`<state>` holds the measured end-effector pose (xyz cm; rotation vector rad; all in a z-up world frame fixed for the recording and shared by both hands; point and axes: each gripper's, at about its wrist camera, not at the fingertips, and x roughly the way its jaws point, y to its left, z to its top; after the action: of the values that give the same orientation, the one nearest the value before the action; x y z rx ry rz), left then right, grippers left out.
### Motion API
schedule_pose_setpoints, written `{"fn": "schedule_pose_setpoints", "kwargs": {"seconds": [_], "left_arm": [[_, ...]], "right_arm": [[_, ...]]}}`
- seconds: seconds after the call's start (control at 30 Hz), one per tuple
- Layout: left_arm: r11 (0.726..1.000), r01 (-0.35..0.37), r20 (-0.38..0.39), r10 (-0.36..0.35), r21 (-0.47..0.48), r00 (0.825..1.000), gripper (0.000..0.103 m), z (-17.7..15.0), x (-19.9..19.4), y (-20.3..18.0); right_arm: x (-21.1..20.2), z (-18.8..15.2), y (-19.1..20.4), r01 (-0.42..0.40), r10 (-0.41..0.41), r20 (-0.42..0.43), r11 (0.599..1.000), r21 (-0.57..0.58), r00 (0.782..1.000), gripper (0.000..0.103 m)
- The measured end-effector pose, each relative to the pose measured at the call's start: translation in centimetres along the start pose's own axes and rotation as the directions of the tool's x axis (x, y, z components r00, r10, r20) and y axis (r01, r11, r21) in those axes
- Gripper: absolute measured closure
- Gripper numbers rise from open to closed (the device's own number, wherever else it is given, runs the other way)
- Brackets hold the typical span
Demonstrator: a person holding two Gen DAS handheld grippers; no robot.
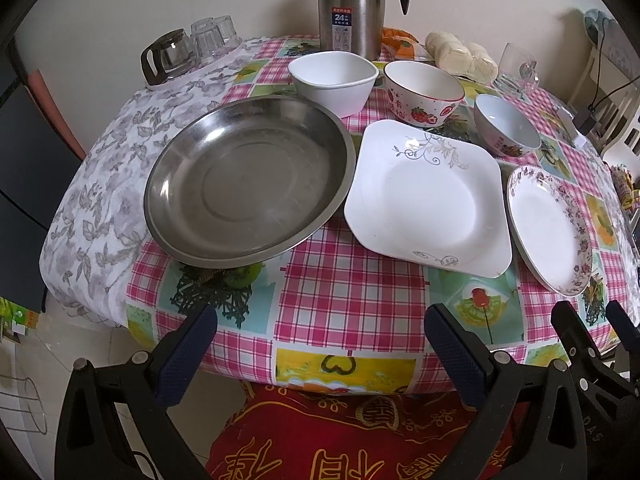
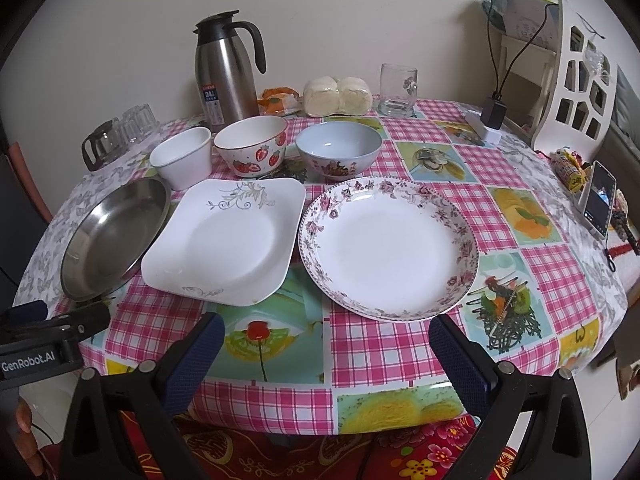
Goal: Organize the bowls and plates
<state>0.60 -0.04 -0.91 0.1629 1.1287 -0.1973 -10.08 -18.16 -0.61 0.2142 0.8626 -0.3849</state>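
Left wrist view: left gripper [image 1: 320,344] hung w/ jaws spread wide, holding nothing, over table edge [image 1: 344,360]; steel dish [image 1: 248,180] and square plate [image 1: 428,196] lay ahead. Right wrist view: right gripper [image 2: 324,350] likewise gaped, empty, just short of floral plate [image 2: 388,246]; three bowls [image 2: 252,146] sat behind.

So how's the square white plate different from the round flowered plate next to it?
The square plate has rounded corners; the flowered plate is a circle. The square plate carries only grey scroll sprigs at two corners, while the flowered plate has a purple floral band all round its rim. Both are white, empty and lie flat on the checked tablecloth.
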Motion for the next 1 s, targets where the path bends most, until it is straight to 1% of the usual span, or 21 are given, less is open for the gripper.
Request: {"fn": "schedule_pose_setpoints", "kwargs": {"seconds": [0.13, 0.27, 0.33, 0.43, 0.53, 0.63, 0.73, 0.87, 0.9, 1.0], "left_arm": [[1.0, -0.007, -0.003, 0.007, -0.03, 1.0, 0.0, 0.4, 0.3, 0.8], [0.996, -0.058, 0.015, 0.059, -0.071, 0.998, 0.0, 1.4, 0.1, 2.0], [0.993, -0.06, 0.017, 0.062, -0.105, 0.998, 0.0, 2.3, -0.1, 2.9], [0.986, -0.046, 0.031, 0.051, -0.161, 0.998, 0.0, 3.8, -0.7, 4.2], [0.975, -0.041, 0.052, 0.054, -0.218, 0.997, 0.0, 5.8, -1.4, 5.6], [0.965, -0.021, 0.079, 0.043, -0.26, 0.996, 0.0, 7.4, -2.0, 6.6], [0.953, -0.018, 0.104, 0.051, -0.303, 0.993, 0.0, 8.9, -2.4, 7.4], [0.931, 0.024, 0.15, 0.034, -0.364, 0.988, 0.0, 10.2, -2.2, 8.3], [0.929, 0.025, 0.158, 0.036, -0.37, 0.987, 0.0, 10.4, -2.0, 8.4], [0.927, -0.011, 0.147, 0.071, -0.376, 0.987, 0.0, 11.0, -1.1, 8.5]], "right_arm": [[0.1, 0.1, 0.1, 0.004, -0.004, -0.001, 1.0, -0.002, 1.0, 0.0], [0.3, 0.7, 0.6, 0.009, -0.009, -0.009, 1.0, -0.015, 1.0, 0.0], [0.2, 1.2, 1.0, 0.002, -0.002, -0.006, 1.0, -0.016, 1.0, 0.0], [-0.2, 2.7, 1.8, -0.014, 0.014, 0.01, 1.0, -0.022, 1.0, 0.0], [-0.7, 4.9, 2.8, -0.029, 0.031, 0.041, 0.999, -0.034, 0.999, 0.0], [-1.1, 7.0, 3.8, -0.048, 0.05, 0.076, 0.998, -0.032, 0.996, 0.0], [-1.1, 9.1, 4.7, -0.061, 0.064, 0.096, 0.998, -0.032, 0.993, 0.0], [-0.6, 10.9, 5.7, -0.075, 0.079, 0.103, 0.996, -0.039, 0.992, 0.0], [-0.4, 11.3, 6.0, -0.082, 0.086, 0.106, 0.996, -0.042, 0.991, 0.0], [0.6, 12.1, 6.3, -0.092, 0.095, 0.094, 0.995, -0.034, 0.991, 0.0]]}}
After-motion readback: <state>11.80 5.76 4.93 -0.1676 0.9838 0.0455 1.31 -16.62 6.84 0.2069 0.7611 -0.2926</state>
